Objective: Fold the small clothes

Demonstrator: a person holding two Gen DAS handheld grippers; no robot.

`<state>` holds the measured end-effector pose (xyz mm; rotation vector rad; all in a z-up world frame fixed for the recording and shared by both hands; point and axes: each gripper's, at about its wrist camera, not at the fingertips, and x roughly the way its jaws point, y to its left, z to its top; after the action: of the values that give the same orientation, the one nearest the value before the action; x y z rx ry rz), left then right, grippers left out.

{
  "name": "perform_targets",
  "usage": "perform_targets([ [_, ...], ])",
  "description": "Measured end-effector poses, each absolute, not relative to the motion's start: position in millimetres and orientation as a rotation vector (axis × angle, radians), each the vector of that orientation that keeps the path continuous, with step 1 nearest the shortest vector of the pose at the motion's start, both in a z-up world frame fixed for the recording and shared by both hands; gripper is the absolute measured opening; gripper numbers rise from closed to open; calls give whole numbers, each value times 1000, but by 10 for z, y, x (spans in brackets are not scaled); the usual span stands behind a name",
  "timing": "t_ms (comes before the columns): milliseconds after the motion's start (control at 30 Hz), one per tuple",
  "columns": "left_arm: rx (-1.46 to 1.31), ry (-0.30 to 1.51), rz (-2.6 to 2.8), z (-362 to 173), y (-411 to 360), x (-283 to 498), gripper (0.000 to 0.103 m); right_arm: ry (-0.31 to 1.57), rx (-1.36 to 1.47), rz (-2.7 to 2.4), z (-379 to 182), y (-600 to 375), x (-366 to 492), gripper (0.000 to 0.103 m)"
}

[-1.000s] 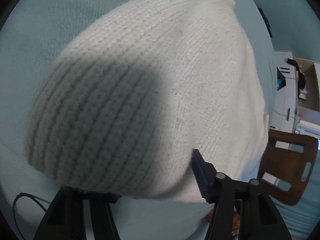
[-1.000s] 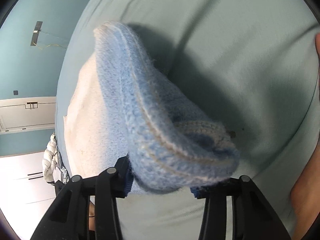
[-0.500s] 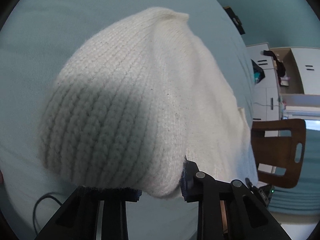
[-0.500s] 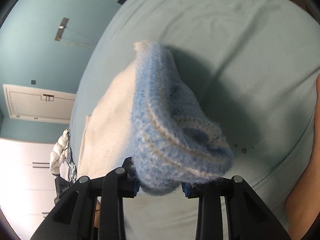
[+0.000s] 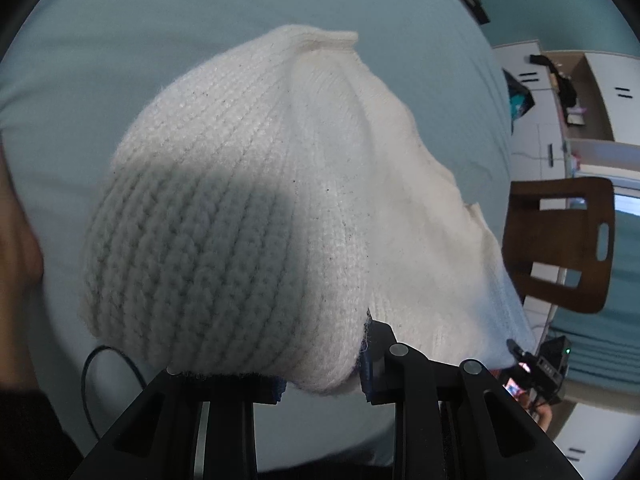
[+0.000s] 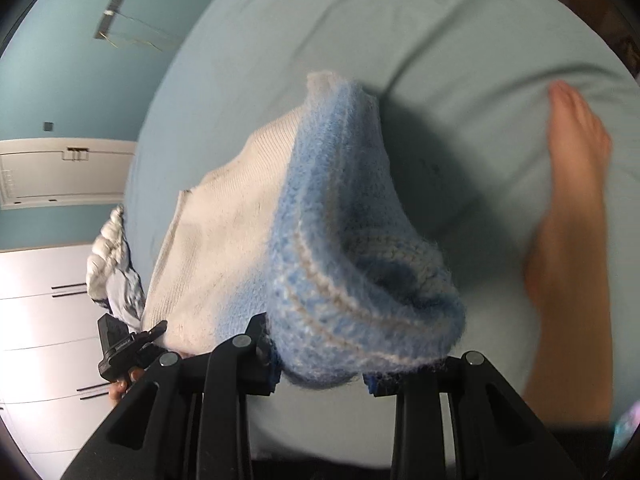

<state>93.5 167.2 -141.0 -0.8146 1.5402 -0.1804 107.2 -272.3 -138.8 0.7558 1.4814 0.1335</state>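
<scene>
Since a second ago, both your claws have drawn in from a wider gap and clamped, and the garment has come up off the pale blue-green bedsheet [image 5: 200, 32]; more of the sheet and the room now shows around it than before.

Your left claw [image 5: 322, 376] is closed to a narrow gap on the cream-white chunky-knit edge of the small knitted garment [image 5: 248, 200], which bulges above the pads. Your right claw [image 6: 320, 376] is pinched just as narrowly on the fuzzy light-blue knitted cuff [image 6: 352, 280] with its thin cream stripes, the cuff rolling over the pads. The cream body stretches from one claw toward the other, hanging above the sheet and casting a shadow on it.

Counted: one garment, two claws, one bare foot [image 6: 568, 200] resting on the sheet to the right in the right wrist view, one brown wooden chair [image 5: 560, 240] beyond the bed's edge, and one thin black cable [image 5: 96, 364] looping on the sheet in the left wrist view.
</scene>
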Motion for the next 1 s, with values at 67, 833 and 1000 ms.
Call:
perform_targets([
  [67, -795, 1579, -180, -1422, 1640, 844, 26, 1521, 749, 118, -1418, -2744, 1120, 26],
  [833, -1102, 1394, -16, -1391, 1858, 2530, 35, 1453, 1037, 61, -1579, -3017, 3105, 52],
  [1000, -936, 1226, 34, -1533, 1918, 2939, 81, 1389, 1002, 60, -2186, -3108, 3599, 66],
])
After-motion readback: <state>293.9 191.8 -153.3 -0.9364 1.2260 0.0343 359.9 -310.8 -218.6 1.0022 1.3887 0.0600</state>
